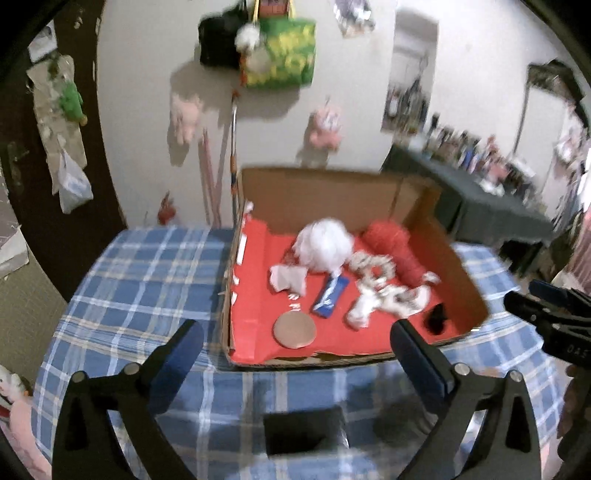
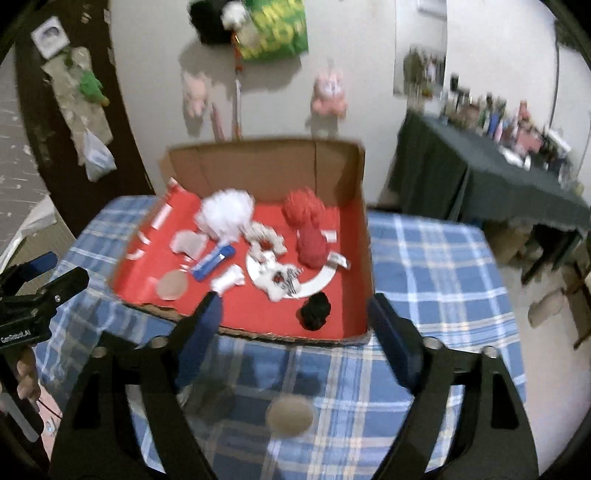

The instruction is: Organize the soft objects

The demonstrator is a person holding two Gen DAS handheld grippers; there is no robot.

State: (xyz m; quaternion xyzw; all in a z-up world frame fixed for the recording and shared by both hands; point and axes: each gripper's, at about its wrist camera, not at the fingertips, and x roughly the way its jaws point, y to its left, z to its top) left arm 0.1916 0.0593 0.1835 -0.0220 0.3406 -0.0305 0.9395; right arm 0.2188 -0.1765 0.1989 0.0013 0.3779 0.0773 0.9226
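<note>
Both tools gape empty; the box point(image 2: 364, 221) of soft things sits just ahead, black pom-pom point(image 2: 314, 311) nearest the right tool point(image 2: 295, 325).

Motion blur smears the bottles on the dark side table point(image 2: 491, 173), right of the cardboard box point(image 2: 266, 162); none can be identified. Green bag point(image 2: 275, 29) above the box is cut by the top edge. Wall toys are blurred.
</note>
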